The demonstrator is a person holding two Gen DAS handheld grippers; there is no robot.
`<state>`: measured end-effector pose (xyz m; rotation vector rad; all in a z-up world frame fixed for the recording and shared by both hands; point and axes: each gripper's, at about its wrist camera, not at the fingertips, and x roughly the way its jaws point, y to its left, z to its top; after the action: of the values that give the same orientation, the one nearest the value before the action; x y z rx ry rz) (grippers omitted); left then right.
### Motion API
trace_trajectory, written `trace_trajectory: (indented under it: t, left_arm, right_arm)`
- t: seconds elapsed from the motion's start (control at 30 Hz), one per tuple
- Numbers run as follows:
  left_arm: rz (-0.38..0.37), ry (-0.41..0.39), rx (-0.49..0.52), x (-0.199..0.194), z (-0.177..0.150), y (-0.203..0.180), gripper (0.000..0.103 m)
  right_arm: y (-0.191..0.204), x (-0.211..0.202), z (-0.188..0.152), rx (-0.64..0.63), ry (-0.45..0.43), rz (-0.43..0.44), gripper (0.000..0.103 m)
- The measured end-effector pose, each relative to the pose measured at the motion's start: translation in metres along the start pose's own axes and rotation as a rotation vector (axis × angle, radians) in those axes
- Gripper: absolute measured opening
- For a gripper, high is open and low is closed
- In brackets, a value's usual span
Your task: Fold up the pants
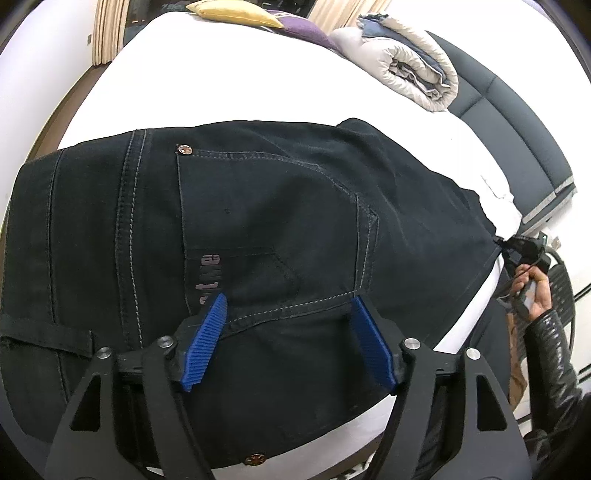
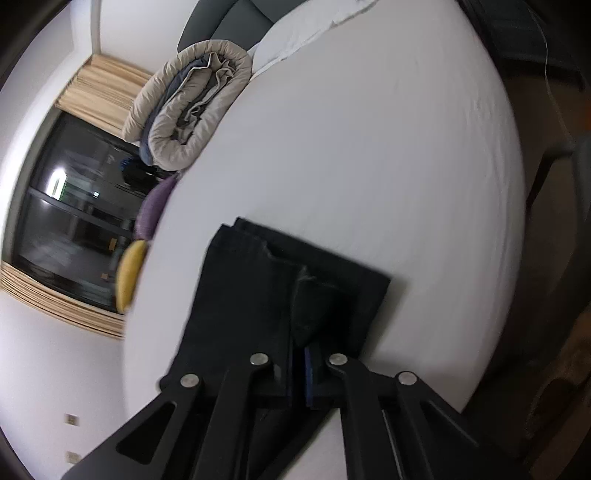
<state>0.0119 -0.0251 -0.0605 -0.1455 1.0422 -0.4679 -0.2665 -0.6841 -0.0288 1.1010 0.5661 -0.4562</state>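
Dark denim pants (image 1: 258,229) lie flat on a white bed (image 1: 229,81), back pocket and waistband up. My left gripper (image 1: 288,306) is open, its blue pads spread just above the pocket area, holding nothing. My right gripper (image 1: 517,245) shows at the far right of the left wrist view, in a hand, pinching the pants' edge. In the right wrist view the right gripper (image 2: 300,350) is shut on a fold of the pants (image 2: 258,288), which stretch away across the bed (image 2: 369,166).
A rolled beige and blue duvet (image 1: 413,62) lies at the head of the bed, also in the right wrist view (image 2: 184,110). Yellow (image 1: 236,14) and purple (image 1: 303,27) cushions sit at the far edge. A dark headboard (image 1: 517,118) runs along the right.
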Motion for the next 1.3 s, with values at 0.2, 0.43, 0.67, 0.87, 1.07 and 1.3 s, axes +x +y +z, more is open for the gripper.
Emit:
trace_trajectory:
  t: [0.2,0.43,0.67,0.87,1.07,1.3]
  left_arm:
    - [0.003,0.004,0.000,-0.001,0.002,-0.003,0.071]
    - [-0.009,0.007,0.021,0.000,0.002,-0.004,0.071]
    - [-0.035,0.000,0.025,0.000,0.006,-0.005,0.071]
    - [-0.032,-0.020,0.052,-0.002,0.002,-0.007,0.071]
    - [-0.035,-0.044,0.043,-0.005,-0.003,-0.001,0.071]
    - [-0.015,-0.060,0.030,-0.013,-0.008,0.008,0.072]
  right_arm:
    - [0.004,-0.004,-0.002,-0.040,-0.032,-0.089,0.003]
    - [-0.002,-0.015,0.001,-0.023,-0.042,-0.104,0.003]
    - [-0.008,-0.015,0.003,-0.026,-0.044,-0.117,0.003]
    - [-0.008,-0.002,0.008,-0.068,-0.043,-0.148,0.000]
    - [0.005,-0.011,0.011,-0.179,0.007,-0.196,0.021]
    - [0.062,-0.089,-0.008,-0.322,-0.158,-0.209,0.066]
